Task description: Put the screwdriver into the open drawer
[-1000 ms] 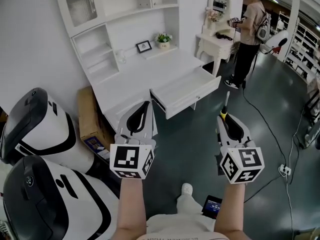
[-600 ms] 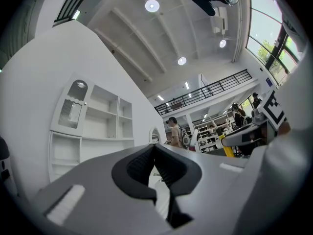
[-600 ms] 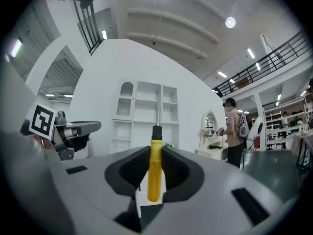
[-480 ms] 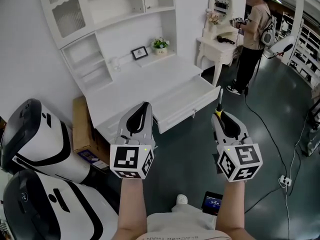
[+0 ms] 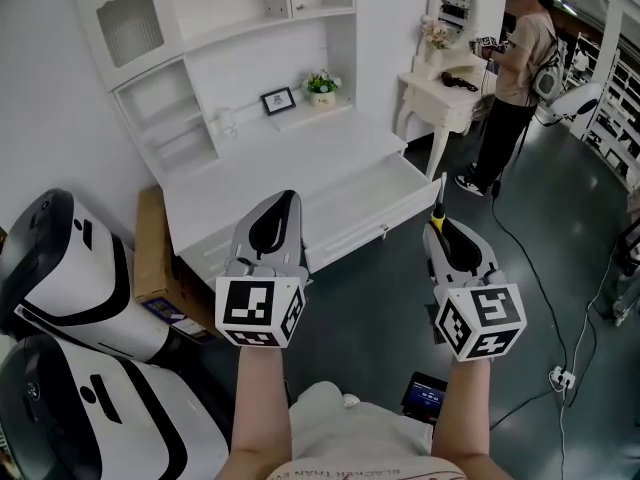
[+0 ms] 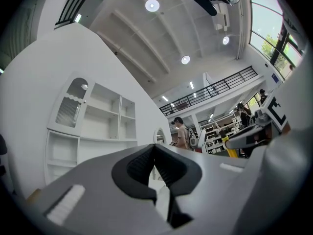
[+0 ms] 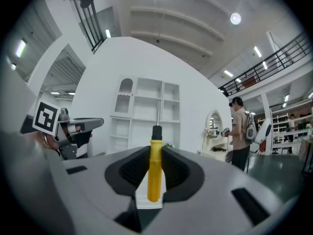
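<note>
One gripper is doing the work here. My right gripper [image 5: 440,230] is pinching the yellow handle of the screwdriver [image 7: 154,170], and its dark collar and metal shaft are sticking out ahead past the tips. My left gripper [image 5: 282,208] is hanging alongside with its jaws pressed together on nothing.

The open drawer [image 5: 372,196] is jutting out from the front edge of the white tabletop [image 5: 270,173], toward its right corner. From the head view the shaft's tip is lining up with the drawer's right front corner, but I cannot tell whether it is over the drawer yet.

To do this well, I am planning to clear the front panel first. Then I am tipping the shaft down and laying it lengthwise on the bare drawer floor, well inside the walls. I am judging that the round handle could roll between the pads, so I am aiming to let go only once it is resting there.
</note>
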Motion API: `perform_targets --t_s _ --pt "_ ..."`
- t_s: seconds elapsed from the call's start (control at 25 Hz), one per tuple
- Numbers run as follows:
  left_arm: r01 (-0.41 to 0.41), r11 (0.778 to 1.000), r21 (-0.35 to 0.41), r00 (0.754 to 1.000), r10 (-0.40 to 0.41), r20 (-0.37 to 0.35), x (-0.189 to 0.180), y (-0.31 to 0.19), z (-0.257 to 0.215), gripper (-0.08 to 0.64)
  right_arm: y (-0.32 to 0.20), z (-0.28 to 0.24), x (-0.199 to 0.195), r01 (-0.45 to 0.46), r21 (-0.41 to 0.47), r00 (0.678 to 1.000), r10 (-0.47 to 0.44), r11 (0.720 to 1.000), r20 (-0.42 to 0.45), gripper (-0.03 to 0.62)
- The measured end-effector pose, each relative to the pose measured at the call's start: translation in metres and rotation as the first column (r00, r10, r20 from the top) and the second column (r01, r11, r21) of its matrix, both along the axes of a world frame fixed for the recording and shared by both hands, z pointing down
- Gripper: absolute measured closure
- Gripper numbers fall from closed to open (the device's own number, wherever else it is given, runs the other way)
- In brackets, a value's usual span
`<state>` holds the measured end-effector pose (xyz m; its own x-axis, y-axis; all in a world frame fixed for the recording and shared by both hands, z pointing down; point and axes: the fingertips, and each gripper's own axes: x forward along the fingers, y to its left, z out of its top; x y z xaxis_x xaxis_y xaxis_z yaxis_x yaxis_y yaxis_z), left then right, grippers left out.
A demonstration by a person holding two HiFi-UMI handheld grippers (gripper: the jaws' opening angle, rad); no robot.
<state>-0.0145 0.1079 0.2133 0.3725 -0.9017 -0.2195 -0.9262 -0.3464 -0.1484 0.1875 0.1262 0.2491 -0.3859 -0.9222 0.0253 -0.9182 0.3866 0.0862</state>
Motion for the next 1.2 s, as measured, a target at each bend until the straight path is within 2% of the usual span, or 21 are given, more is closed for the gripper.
perform_targets --t_s 0.64,1.2 --pt "-0.038 0.999 0.027 0.999 0.037 0.037 0.006 -0.073 -0.006 0.555 -0.081 0.003 0.001 -0.011 -0.01 1.0 0.012 1.0 0.019 0.509" --pt "-0.056 0.998 0.014 0.998 0.056 0.005 -0.04 -0.203 -0.003 0.555 -0.209 -0.001 -0.034 -0.046 -0.011 0.999 0.046 0.999 -0.004 0.509"
